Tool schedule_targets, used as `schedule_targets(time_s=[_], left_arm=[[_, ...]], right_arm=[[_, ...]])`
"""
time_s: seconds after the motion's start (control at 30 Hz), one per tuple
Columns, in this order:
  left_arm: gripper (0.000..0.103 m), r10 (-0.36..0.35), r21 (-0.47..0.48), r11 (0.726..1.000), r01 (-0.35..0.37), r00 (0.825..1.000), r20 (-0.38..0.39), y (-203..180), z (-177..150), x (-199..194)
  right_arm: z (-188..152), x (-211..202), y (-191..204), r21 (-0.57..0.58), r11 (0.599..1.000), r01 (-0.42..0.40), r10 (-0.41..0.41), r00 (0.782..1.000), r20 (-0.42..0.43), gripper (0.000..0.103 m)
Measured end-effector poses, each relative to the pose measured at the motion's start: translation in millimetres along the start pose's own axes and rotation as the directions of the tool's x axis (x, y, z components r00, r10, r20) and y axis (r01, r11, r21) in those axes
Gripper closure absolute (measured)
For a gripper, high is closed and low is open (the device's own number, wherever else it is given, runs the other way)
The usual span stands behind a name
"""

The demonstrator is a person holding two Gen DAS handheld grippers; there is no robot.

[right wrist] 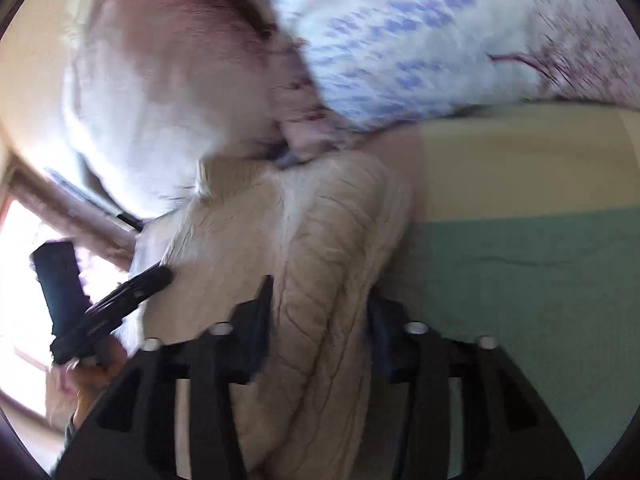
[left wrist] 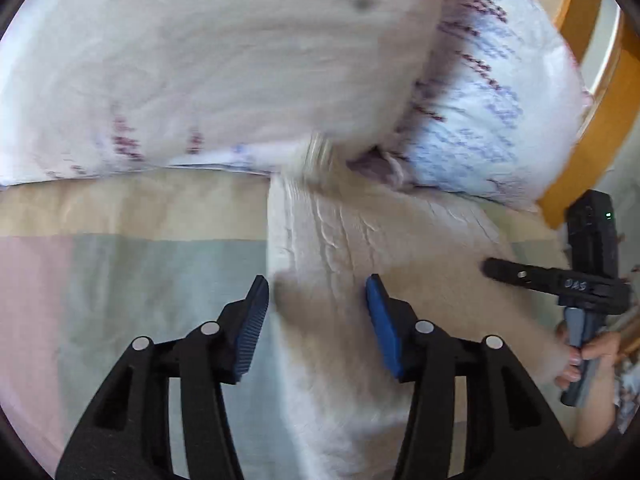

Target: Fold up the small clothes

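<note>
Left gripper (left wrist: 318, 320) hovers with jaws apart over the left edge of the cream sweater (left wrist: 360, 264); its blue pads (left wrist: 256, 320) straddle the knit but nothing shows them pinching it. Right gripper (right wrist: 320, 324) also stands with jaws apart, the cable-knit body of the sweater rising between its fingers; blur prevents confirming contact on either pad. In the left wrist view the right gripper reaches in from the sweater's far right side, held by the person's hand (left wrist: 580, 356). The sweater lies on the pastel striped bedsheet (left wrist: 140, 280), its ribbed collar (right wrist: 224, 180) touching the patterned pillows (left wrist: 480, 120) stacked at the head of the bed, beside a wooden bed frame (left wrist: 592, 100). Judged risks: closing on a thick bunch of knit may gather several layers and produce an uneven fold; closing on the edge alone may let the heavy knit slip out during the lift. The collar, pressed against the pillows, may drag or catch there and skew the garment. Motion blur suggests fast travel, which could shift the cloth before the jaws seat.
</note>
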State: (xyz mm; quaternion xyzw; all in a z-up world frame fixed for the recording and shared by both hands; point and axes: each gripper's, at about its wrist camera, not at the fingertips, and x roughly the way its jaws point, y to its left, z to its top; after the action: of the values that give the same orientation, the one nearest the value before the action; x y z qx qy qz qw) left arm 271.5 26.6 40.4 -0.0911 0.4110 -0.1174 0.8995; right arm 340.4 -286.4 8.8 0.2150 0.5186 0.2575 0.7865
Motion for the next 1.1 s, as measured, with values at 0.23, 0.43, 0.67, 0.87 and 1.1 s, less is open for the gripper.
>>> schedule_targets(time_s=[0.23, 0.43, 0.67, 0.87, 1.1], left_arm=[[0.01, 0.037, 0.042, 0.998, -0.044, 0.987, 0.158, -3, -40, -63], [0.002, 0.138, 0.076, 0.986, -0.151, 0.978, 0.155, -14, -75, -80], [0.002, 0.207, 0.132, 0.967, -0.219, 0.973, 0.099, -24, -101, -71], [0.002, 0.213, 0.131, 0.968, -0.216, 0.976, 0.032, -33, -113, -60], [0.002, 0.241, 0.126, 0.964, -0.232, 0.969, -0.06, -43, -117, -43]], right_arm=[[-4, -57, -15, 0.083, 0.991, -0.103, 0.088, 0.982, 0.166, 0.044], [1, -12, 12, 0.047, 0.996, 0.072, -0.078, 0.987, 0.139, 0.091], [7, -13, 16, 0.087, 0.969, 0.233, -0.243, 0.96, 0.138, 0.082], [-62, -99, 58, 0.037, 0.936, 0.349, -0.337, 0.865, 0.372, 0.01], [-148, -79, 82, -0.1, 0.878, 0.469, -0.429, 0.862, 0.271, 0.001]])
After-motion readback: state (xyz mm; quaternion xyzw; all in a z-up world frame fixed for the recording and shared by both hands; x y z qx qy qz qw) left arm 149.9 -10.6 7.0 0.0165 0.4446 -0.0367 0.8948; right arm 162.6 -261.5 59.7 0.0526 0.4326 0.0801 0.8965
